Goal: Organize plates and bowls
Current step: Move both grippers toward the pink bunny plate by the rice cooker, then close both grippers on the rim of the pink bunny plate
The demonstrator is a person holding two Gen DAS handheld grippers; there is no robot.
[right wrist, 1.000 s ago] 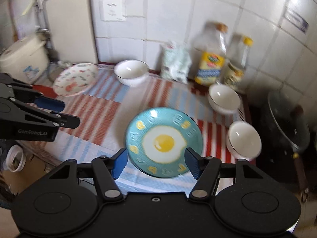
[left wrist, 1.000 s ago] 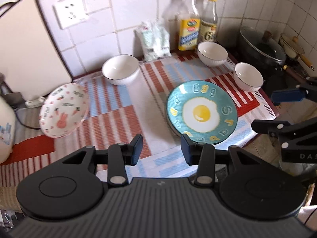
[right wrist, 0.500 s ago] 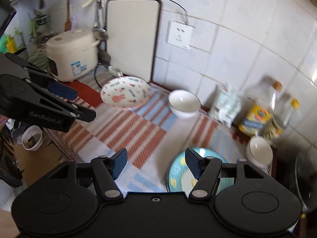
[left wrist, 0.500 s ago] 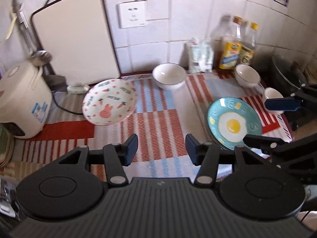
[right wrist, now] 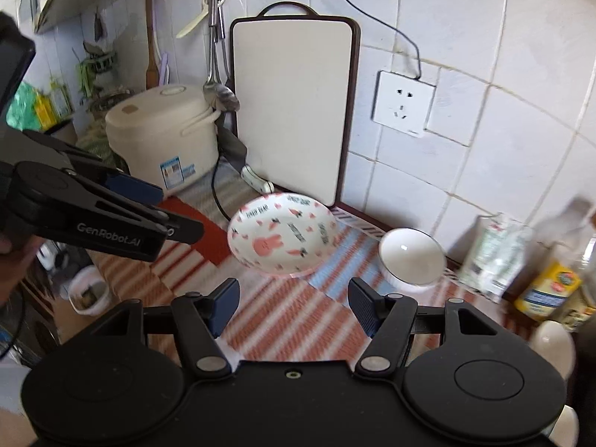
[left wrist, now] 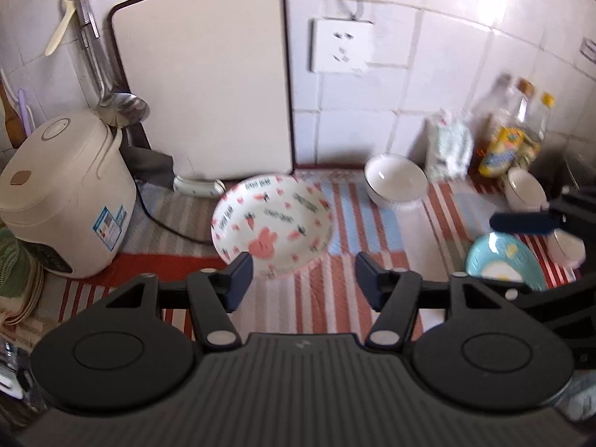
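Note:
A white plate with pink rabbit and carrot prints [left wrist: 272,223] lies on the striped mat just ahead of my open, empty left gripper [left wrist: 303,279]. It also shows in the right wrist view [right wrist: 282,238], ahead of my open, empty right gripper [right wrist: 294,303]. A white bowl [left wrist: 395,180] sits behind and right of it, also in the right view [right wrist: 411,257]. A teal fried-egg plate [left wrist: 503,264] lies at the right, with two more white bowls [left wrist: 524,188] near it. The right gripper shows at the right edge of the left view [left wrist: 521,223]; the left gripper shows at the left of the right view [right wrist: 149,208].
A cream rice cooker [left wrist: 63,193] stands at the left with a black cord across the mat. A white cutting board [left wrist: 205,74] leans on the tiled wall. Oil bottles [left wrist: 510,138] and a bag [left wrist: 447,145] stand at the back right. Utensils hang above the cooker.
Both grippers have swung left, away from the fried-egg plate, and now face the rabbit plate. Both stay open and empty.

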